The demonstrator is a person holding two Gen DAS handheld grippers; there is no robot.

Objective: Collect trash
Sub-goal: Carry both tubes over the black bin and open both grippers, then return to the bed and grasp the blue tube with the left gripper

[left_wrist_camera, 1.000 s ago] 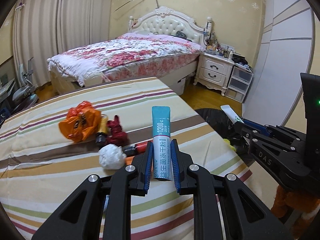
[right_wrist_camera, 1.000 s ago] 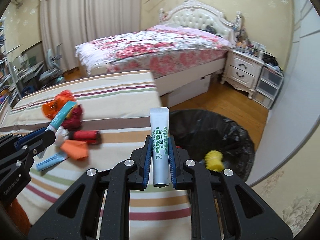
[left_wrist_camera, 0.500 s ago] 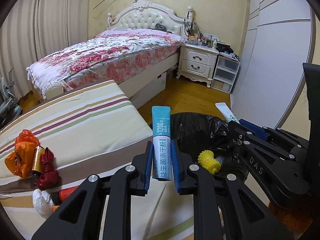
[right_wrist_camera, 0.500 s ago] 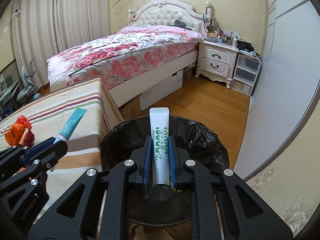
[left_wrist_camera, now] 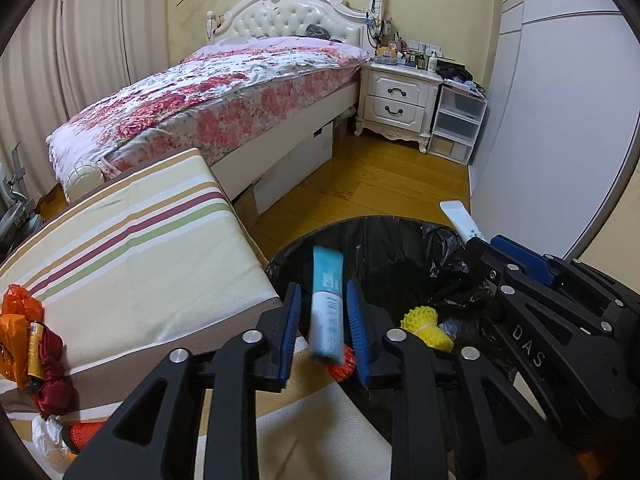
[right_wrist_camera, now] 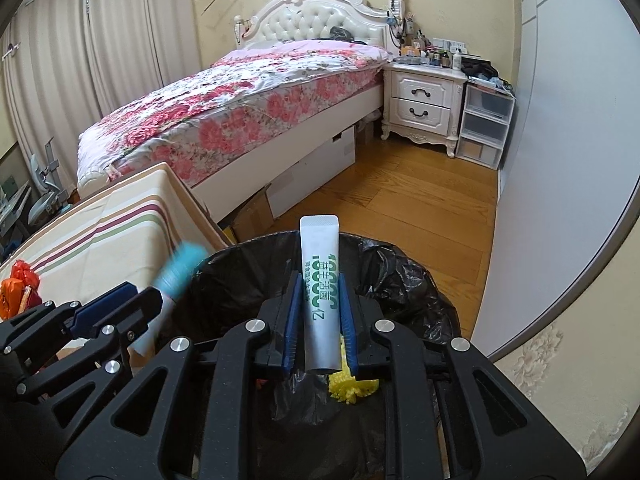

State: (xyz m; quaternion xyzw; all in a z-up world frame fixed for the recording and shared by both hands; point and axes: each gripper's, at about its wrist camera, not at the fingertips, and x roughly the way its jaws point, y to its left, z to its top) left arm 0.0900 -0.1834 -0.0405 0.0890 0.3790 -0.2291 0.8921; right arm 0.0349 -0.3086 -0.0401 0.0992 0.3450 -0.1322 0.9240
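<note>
1. The left gripper [left_wrist_camera: 323, 334] hangs over the near-left rim of the black-lined trash bin [left_wrist_camera: 404, 236]. Its fingers have just been spreading; there is clear space on both sides of the teal sachet [left_wrist_camera: 328, 312], which shows blurred between them and looks to be dropping free.
2. The right gripper [right_wrist_camera: 319, 334] is over the same bin, further right. Its fingers have also just been opening, and the white sachet [right_wrist_camera: 320, 292] with green print stands upright between them. A thin gap shows on the left side; on the right I cannot tell whether the pad touches.
3. Inside the bin lie a yellow knobbly item [left_wrist_camera: 426, 324] and a bit of orange netting [left_wrist_camera: 345, 364].
4. More trash waits at the far left of the striped bench [left_wrist_camera: 160, 264]: an orange wrapper [left_wrist_camera: 18, 332], a dark red bundle [left_wrist_camera: 52, 372] and white crumpled paper [left_wrist_camera: 50, 440].
5. Risks from here, as I judge them:
   - The teal sachet falls close to the near rim, so it could catch the liner edge and tip out onto the bench or the floor.
   - The white sachet may cling to one pad and hang rather than drop, then fall outside if the hand pulls away early.
   - The two grippers are near each other, so a sideways swing could knock them together.
</note>
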